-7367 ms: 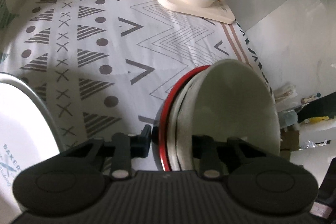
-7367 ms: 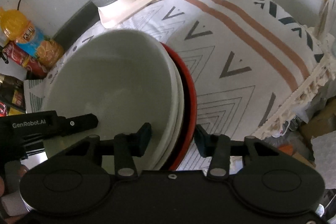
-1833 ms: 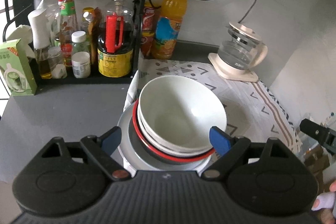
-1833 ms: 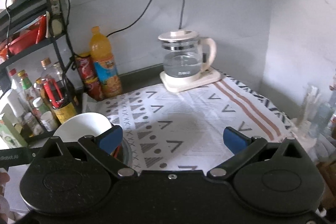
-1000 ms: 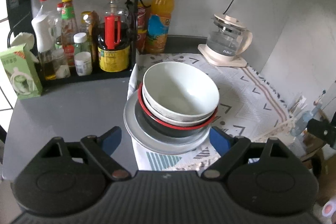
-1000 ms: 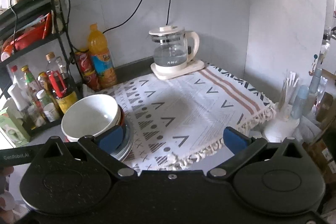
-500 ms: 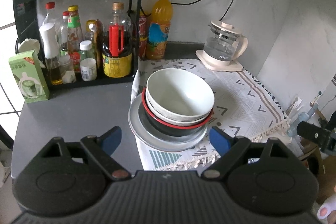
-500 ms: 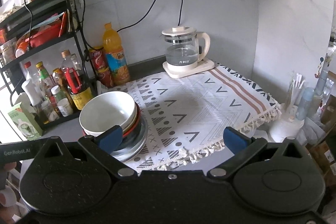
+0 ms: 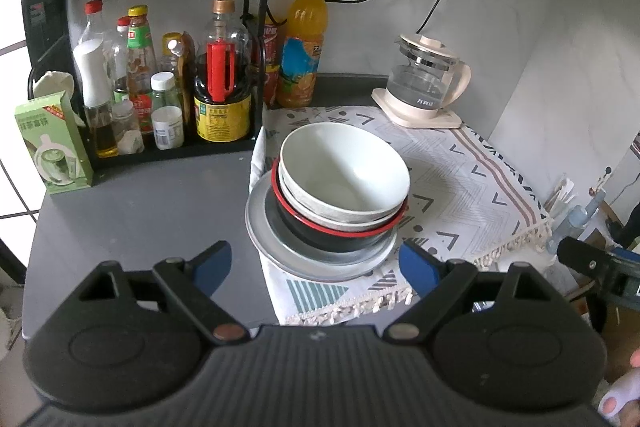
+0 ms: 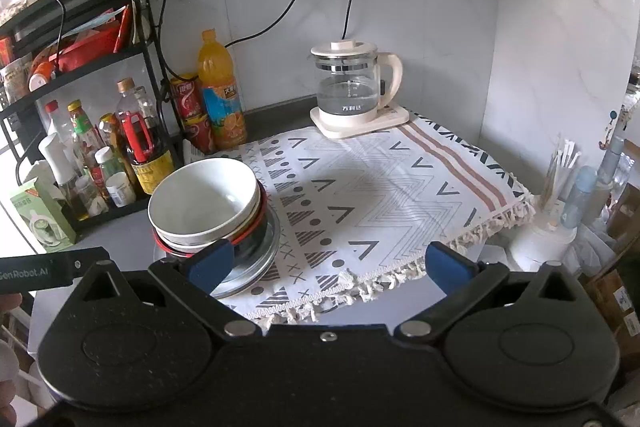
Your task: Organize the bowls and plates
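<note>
A stack stands on the left edge of the patterned cloth point(image 9: 460, 183): a white bowl point(image 9: 344, 175) on top, a red-rimmed black bowl point(image 9: 320, 233) under it, a grey plate point(image 9: 276, 247) at the bottom. The stack also shows in the right wrist view, with the white bowl point(image 10: 200, 203) above the grey plate point(image 10: 260, 259). My left gripper point(image 9: 316, 263) is open and empty, held back from the stack and above the counter edge. My right gripper point(image 10: 328, 263) is open and empty, to the right of the stack, near the cloth's fringe.
A black rack point(image 9: 156, 75) with sauce bottles stands at the back left, with a green box point(image 9: 48, 143) beside it. An orange drink bottle point(image 9: 302, 47) and a glass kettle point(image 9: 426, 87) stand by the wall. A cup of straws point(image 10: 556, 183) sits off the right edge.
Both grippers let go of the bowls, which now sit stacked on the grey plate. Both have pulled back and up, away from the stack, with jaws wide open.
</note>
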`<state>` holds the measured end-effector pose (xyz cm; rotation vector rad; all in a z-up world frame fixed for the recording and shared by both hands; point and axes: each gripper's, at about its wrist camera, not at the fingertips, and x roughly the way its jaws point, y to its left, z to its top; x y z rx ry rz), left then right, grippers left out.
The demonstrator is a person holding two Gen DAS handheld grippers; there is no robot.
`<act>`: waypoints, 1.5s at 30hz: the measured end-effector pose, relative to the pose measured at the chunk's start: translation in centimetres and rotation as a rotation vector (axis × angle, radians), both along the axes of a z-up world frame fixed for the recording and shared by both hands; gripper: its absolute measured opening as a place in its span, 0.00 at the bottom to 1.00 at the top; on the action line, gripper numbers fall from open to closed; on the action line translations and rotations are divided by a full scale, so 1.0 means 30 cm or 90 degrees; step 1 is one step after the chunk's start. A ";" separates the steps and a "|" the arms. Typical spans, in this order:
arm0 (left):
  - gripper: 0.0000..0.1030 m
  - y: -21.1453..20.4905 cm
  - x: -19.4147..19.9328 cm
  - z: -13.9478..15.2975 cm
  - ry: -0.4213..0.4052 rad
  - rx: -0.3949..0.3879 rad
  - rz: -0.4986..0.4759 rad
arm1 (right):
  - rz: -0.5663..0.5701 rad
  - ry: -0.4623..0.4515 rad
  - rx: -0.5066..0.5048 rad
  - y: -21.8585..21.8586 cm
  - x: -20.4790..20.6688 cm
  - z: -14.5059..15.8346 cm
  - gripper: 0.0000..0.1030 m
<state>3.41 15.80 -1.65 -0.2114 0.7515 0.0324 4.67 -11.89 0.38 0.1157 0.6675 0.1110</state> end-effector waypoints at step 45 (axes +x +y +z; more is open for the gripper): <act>0.87 -0.066 0.061 -0.029 0.019 0.012 -0.026 | 0.021 0.022 0.014 -0.030 0.022 -0.003 1.00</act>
